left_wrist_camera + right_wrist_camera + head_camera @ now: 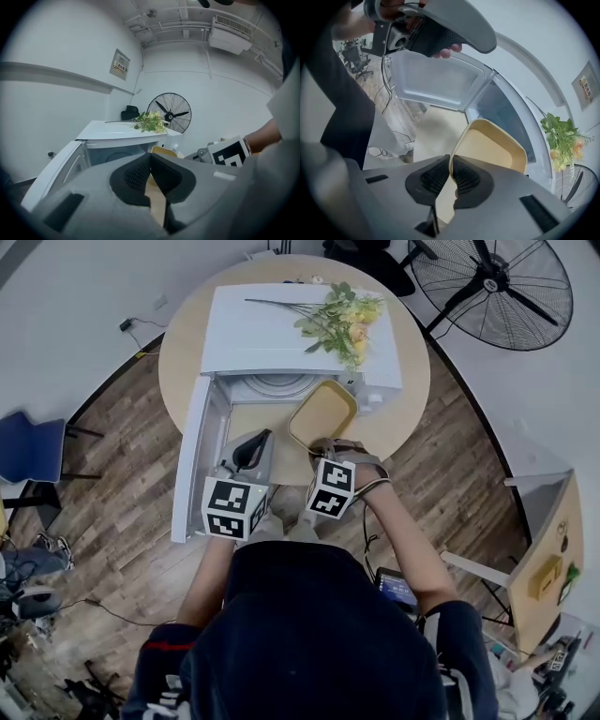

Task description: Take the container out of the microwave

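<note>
Shallow yellow plastic container (497, 150): our right gripper (451, 164) pinched only its rim, so it might twist loose; our left gripper (150, 161) seemed clenched empty

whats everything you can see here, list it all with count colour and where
table: 1, beige, round, centre of the wood floor
microwave: 1, white, on the table, door swung open
flowers: 1 bunch, yellow and green, on top of the microwave
container: 1, pale yellow, at the microwave's open front
fan: 1, black, upper right
chair: 1, blue, far left
left gripper: 1, grey, fingers together, empty
right gripper: 1, grey, shut on the container's rim
</note>
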`<move>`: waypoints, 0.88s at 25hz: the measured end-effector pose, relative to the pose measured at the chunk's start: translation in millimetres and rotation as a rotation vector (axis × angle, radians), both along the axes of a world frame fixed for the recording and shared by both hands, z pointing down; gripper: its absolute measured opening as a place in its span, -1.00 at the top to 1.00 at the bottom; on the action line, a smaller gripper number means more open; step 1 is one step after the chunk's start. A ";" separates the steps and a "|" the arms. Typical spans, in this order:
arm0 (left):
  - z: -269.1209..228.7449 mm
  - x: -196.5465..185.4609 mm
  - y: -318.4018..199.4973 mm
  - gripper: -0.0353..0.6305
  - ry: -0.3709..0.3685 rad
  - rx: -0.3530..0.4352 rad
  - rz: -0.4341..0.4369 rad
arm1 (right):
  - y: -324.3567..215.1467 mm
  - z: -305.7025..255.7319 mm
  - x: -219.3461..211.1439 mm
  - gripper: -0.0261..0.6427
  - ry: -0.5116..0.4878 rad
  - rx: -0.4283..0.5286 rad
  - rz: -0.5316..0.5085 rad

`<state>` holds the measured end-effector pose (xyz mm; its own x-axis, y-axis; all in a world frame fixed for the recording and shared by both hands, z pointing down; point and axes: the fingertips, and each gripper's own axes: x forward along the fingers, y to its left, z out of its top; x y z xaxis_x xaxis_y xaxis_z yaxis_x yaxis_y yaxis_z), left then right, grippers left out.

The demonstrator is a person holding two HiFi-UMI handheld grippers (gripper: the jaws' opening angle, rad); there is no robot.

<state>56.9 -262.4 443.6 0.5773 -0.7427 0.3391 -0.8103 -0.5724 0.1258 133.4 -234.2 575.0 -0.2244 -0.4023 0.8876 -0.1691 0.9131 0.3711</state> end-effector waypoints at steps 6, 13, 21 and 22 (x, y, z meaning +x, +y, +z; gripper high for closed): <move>0.2 8.8 2.9 0.85 -0.003 0.012 0.026 | 3.1 0.3 6.9 0.84 0.000 0.001 0.019; -3.3 7.1 4.3 0.85 -0.002 0.025 0.035 | 5.3 -6.2 4.7 0.85 -0.009 0.011 0.016; 1.9 4.8 0.9 0.85 -0.009 0.018 0.039 | 4.0 -4.7 4.6 0.85 0.008 0.007 -0.001; 2.2 4.5 0.6 0.85 -0.010 0.016 0.040 | 4.2 -4.1 4.6 0.85 0.009 0.006 -0.001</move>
